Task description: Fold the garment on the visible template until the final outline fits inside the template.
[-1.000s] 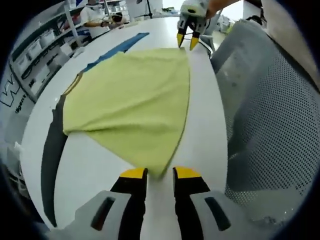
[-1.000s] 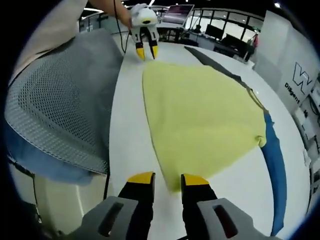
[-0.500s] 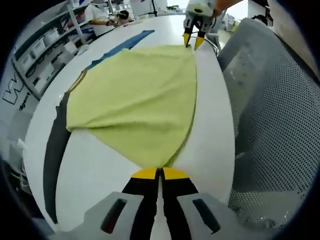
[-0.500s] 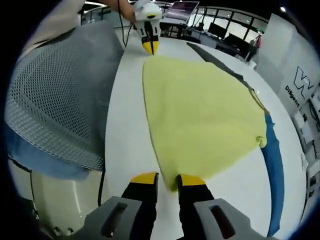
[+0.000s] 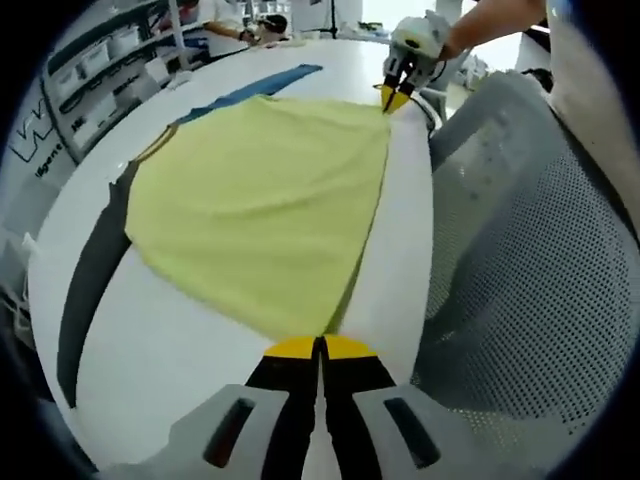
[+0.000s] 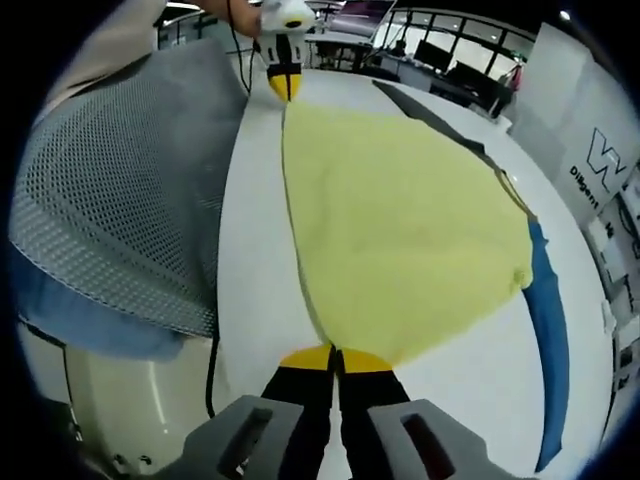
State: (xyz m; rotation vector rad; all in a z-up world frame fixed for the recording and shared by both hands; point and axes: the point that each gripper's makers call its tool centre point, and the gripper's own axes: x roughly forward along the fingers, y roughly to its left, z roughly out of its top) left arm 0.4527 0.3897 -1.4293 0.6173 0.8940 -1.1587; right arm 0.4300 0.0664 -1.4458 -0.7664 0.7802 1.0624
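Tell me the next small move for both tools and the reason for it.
Probably lift both corners together and carry them across toward the far edge to make the fold. The left tool is shut on one near corner of the yellow garment, and the right tool is shut on the other. The garment lies flat on the white table, and blue template shows past its far edge.

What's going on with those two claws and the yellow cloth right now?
Left gripper and right gripper both shut on yellow garment corners. Garment flat on table. Mesh chair alongside, not blocking.

Yellow-green garment (image 5: 265, 210) spread flat over dark blue template (image 6: 548, 340), edge overhanging
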